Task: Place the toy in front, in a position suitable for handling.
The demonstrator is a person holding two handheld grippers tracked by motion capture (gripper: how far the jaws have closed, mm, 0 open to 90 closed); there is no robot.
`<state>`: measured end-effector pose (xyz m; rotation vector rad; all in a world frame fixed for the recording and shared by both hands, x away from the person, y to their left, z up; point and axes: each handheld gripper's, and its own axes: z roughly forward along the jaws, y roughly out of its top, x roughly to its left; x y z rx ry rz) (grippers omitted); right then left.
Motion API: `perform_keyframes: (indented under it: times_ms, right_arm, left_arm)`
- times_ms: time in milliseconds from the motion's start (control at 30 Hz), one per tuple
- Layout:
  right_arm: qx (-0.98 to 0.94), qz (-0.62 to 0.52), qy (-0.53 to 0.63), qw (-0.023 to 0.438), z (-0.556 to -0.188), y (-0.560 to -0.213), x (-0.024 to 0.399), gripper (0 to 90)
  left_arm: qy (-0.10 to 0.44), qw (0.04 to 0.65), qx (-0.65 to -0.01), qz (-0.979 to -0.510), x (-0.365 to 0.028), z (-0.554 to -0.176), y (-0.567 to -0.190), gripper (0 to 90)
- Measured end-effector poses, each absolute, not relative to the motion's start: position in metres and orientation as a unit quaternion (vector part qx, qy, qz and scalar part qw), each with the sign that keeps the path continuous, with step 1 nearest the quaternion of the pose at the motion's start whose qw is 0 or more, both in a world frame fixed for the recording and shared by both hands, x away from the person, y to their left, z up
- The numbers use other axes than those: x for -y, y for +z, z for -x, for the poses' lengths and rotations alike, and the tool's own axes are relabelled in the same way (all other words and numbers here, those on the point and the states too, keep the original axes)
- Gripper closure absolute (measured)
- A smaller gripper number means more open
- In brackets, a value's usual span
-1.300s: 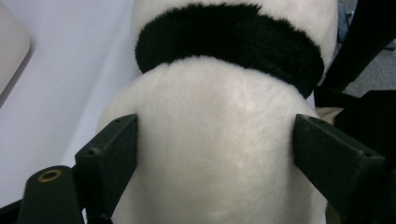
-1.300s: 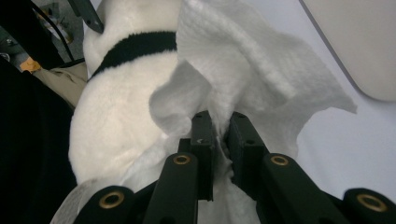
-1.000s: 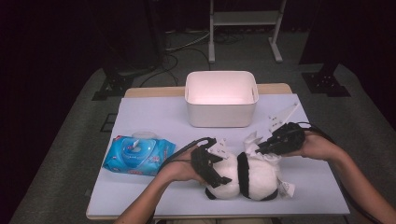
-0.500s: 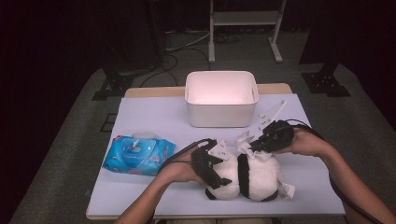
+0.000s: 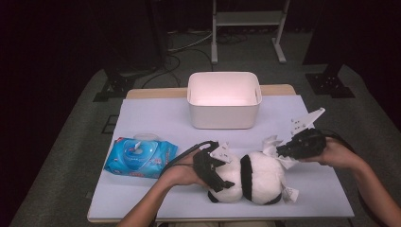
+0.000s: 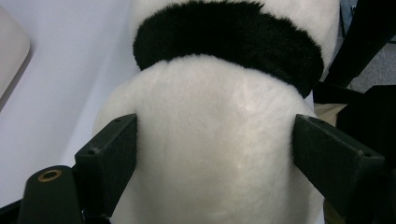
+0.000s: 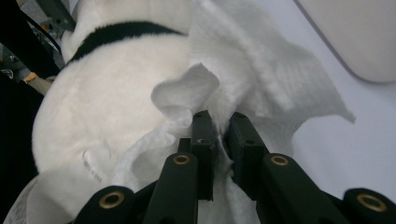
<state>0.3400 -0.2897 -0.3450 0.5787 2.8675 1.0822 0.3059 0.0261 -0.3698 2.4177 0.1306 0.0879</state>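
A: Your left tool (image 5: 222, 177) is clamped wide across one end of the black-and-white plush panda (image 5: 257, 177), which lies on the tabletop (image 5: 156, 118) near its front edge.

B: And your right tool (image 5: 283, 150) pinches a crumpled white wipe (image 7: 261, 88) against the panda's other end.

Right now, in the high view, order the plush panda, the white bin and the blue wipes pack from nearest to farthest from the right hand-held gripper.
1. Plush panda: just left of the right hand-held gripper, which pinches a white wipe against it.
2. White bin: behind it, at the table's far middle.
3. Blue wipes pack: farthest, across the table at the left.
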Motion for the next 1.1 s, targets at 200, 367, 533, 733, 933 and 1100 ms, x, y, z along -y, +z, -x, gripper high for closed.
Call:
perform_keyframes:
  times_ms: [200,367,533,733,933,1100]
  right_arm:
    - [-0.915,-0.187,0.358,0.01,-0.326,-0.345,0.3,80.7]
    - [-0.92,-0.161,0.357,0.019,-0.318,-0.336,0.291,80.7]
    - [-0.927,-0.126,0.352,0.019,-0.312,-0.329,0.267,80.6]
    - [-0.936,-0.095,0.338,0.018,-0.307,-0.329,0.238,80.6]
    - [-0.937,-0.094,0.337,0.021,-0.303,-0.328,0.239,80.7]
    - [-0.937,-0.109,0.33,0.023,-0.305,-0.328,0.252,80.7]
  left_arm:
    - [0.035,0.363,-0.065,-0.929,-0.023,-0.306,-0.371,16.9]
    - [0.034,0.366,-0.072,-0.927,-0.019,-0.308,-0.371,16.9]
    - [0.035,0.364,-0.072,-0.928,-0.014,-0.308,-0.371,16.9]
    - [0.039,0.363,-0.079,-0.928,-0.013,-0.308,-0.37,16.7]
    - [0.029,0.373,-0.073,-0.924,-0.018,-0.309,-0.369,16.4]
    - [0.026,0.384,-0.072,-0.92,-0.027,-0.311,-0.367,14.9]
